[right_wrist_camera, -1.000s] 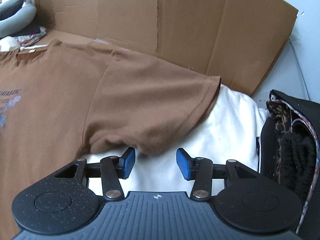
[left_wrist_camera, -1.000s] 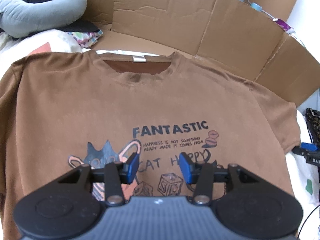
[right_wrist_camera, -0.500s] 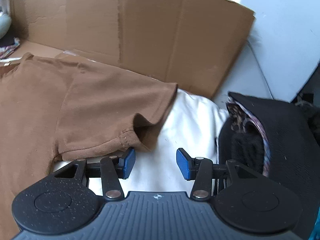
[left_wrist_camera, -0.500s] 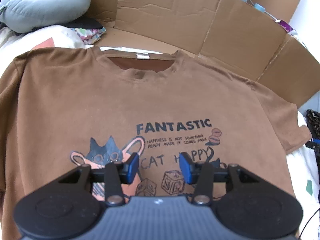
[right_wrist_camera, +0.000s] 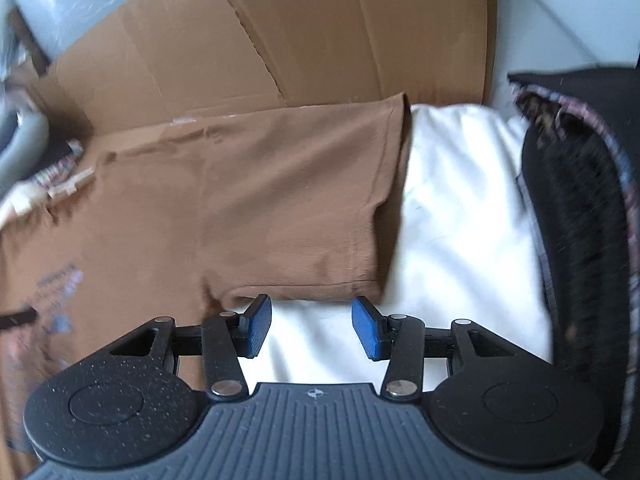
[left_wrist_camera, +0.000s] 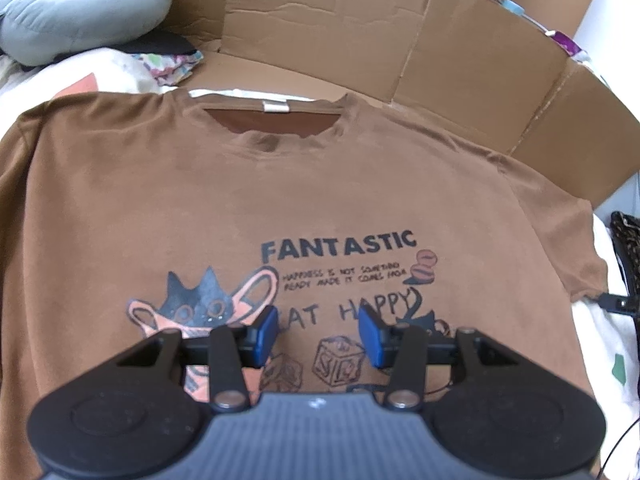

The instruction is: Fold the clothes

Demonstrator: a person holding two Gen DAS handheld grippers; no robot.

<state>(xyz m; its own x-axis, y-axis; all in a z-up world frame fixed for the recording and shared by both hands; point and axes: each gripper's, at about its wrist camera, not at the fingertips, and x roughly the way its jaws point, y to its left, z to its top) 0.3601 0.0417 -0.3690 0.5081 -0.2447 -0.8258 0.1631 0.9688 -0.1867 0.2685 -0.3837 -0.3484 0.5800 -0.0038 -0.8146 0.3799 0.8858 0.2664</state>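
A brown T-shirt point(left_wrist_camera: 280, 192) with a cat print and the word FANTASTIC lies flat, front up, collar away from me. My left gripper point(left_wrist_camera: 318, 334) is open and empty, held above the print on the lower chest. My right gripper point(right_wrist_camera: 311, 326) is open and empty, just in front of the lower hem of the shirt's right sleeve point(right_wrist_camera: 320, 184), over the white bedding point(right_wrist_camera: 460, 220). The right wrist view is blurred by motion.
Flattened cardboard point(left_wrist_camera: 400, 40) stands behind the shirt. A grey neck pillow point(left_wrist_camera: 80, 12) and a patterned cloth point(left_wrist_camera: 172, 66) lie at the far left. A black bag with patterned trim point(right_wrist_camera: 580, 220) sits right of the sleeve. A black cable point(left_wrist_camera: 616, 304) lies at the right edge.
My left gripper has drawn back a little, so more of the print shows. My right gripper has swung from the bag side back towards the sleeve. Both stay open.
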